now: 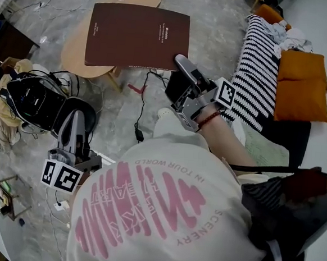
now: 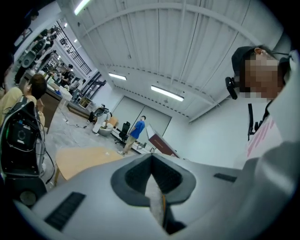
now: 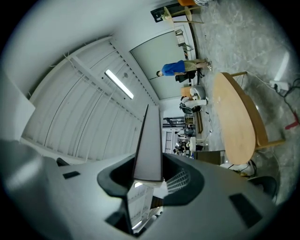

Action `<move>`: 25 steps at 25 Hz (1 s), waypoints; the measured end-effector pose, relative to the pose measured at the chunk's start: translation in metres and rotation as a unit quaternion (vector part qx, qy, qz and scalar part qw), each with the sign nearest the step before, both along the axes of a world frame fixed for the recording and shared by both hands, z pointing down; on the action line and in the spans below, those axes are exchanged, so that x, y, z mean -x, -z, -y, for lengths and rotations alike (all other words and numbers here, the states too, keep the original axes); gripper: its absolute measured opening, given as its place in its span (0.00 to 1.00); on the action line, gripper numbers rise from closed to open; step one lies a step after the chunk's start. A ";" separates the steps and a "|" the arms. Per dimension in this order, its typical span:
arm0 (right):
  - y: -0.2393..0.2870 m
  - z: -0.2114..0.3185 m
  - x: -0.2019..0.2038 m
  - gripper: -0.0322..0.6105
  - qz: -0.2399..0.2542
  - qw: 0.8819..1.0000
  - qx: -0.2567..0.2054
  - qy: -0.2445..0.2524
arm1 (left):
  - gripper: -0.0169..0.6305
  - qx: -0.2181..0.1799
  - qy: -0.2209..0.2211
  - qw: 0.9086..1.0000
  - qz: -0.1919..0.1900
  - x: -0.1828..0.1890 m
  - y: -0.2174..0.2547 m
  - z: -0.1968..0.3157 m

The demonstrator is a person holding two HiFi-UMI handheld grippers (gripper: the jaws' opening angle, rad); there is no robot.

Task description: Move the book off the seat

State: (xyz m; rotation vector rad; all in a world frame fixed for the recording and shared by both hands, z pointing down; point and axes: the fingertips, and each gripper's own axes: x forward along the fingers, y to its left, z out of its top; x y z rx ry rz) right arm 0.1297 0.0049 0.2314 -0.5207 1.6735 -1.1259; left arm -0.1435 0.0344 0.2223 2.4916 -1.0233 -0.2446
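Book (image 1: 138,36) cover: head view | right gripper view: edge | right tool (image 3: 149,177) clamps it | left tool (image 2: 152,164) closed

The right tool (image 1: 179,59) is reaching out from the bare forearm (image 1: 222,138) toward 11 o'clock. Its jaws are clamping the near corner of the book (image 1: 137,36), which is showing edge-on between them in the right gripper view. The left tool (image 1: 74,115) is hanging low at 8 o'clock in the head view and pointing toward 12 o'clock. Its jaws are pressing together with nothing between them, and its marker cube (image 1: 62,176) is sitting at the end nearest the body.
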 end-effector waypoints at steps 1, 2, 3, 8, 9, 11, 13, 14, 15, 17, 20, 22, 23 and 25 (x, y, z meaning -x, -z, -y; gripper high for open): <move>-0.004 0.015 0.001 0.30 0.003 1.000 0.006 0.012 | 0.04 0.005 0.014 1.000 0.005 0.003 0.000 0.008; -0.007 0.031 0.002 0.30 0.004 1.000 0.012 0.025 | 0.04 0.010 0.031 0.999 0.007 0.006 0.000 0.017; -0.011 0.047 0.004 0.30 0.002 0.999 0.017 0.039 | 0.04 0.013 0.048 0.999 0.007 0.010 0.001 0.027; -0.015 0.108 0.010 0.30 -0.027 0.993 0.013 0.113 | 0.04 0.021 0.111 0.994 0.006 0.007 -0.001 0.057; -0.014 0.120 0.013 0.30 -0.029 0.991 0.013 0.130 | 0.04 0.025 0.123 0.992 0.008 0.006 -0.001 0.063; -0.015 0.145 0.022 0.30 -0.031 0.986 0.021 0.162 | 0.04 0.034 0.150 0.988 0.003 0.006 0.001 0.075; -0.018 0.168 0.033 0.30 -0.033 0.981 0.032 0.191 | 0.04 0.041 0.174 0.984 0.002 0.006 0.003 0.084; -0.020 0.176 0.038 0.30 -0.033 0.978 0.036 0.205 | 0.04 0.045 0.186 0.982 0.004 0.006 0.002 0.086; -0.022 0.183 0.042 0.30 -0.032 0.974 0.039 0.219 | 0.04 0.047 0.197 0.979 0.006 0.004 0.001 0.087; -0.027 0.191 0.045 0.30 -0.030 0.967 0.042 0.248 | 0.04 0.051 0.222 0.974 0.007 0.000 -0.002 0.084; -0.036 0.200 0.048 0.30 -0.029 0.957 0.047 0.284 | 0.04 0.056 0.257 0.965 0.005 -0.007 -0.007 0.076; -0.044 0.211 0.058 0.30 -0.030 0.949 0.056 0.308 | 0.04 0.062 0.286 0.956 0.003 -0.005 -0.011 0.072; -0.047 0.217 0.066 0.30 -0.031 0.945 0.059 0.320 | 0.04 0.064 0.302 0.951 0.004 -0.002 -0.012 0.069; -0.053 0.228 0.080 0.30 -0.033 0.936 0.062 0.344 | 0.04 0.066 0.333 0.941 0.005 0.003 -0.013 0.064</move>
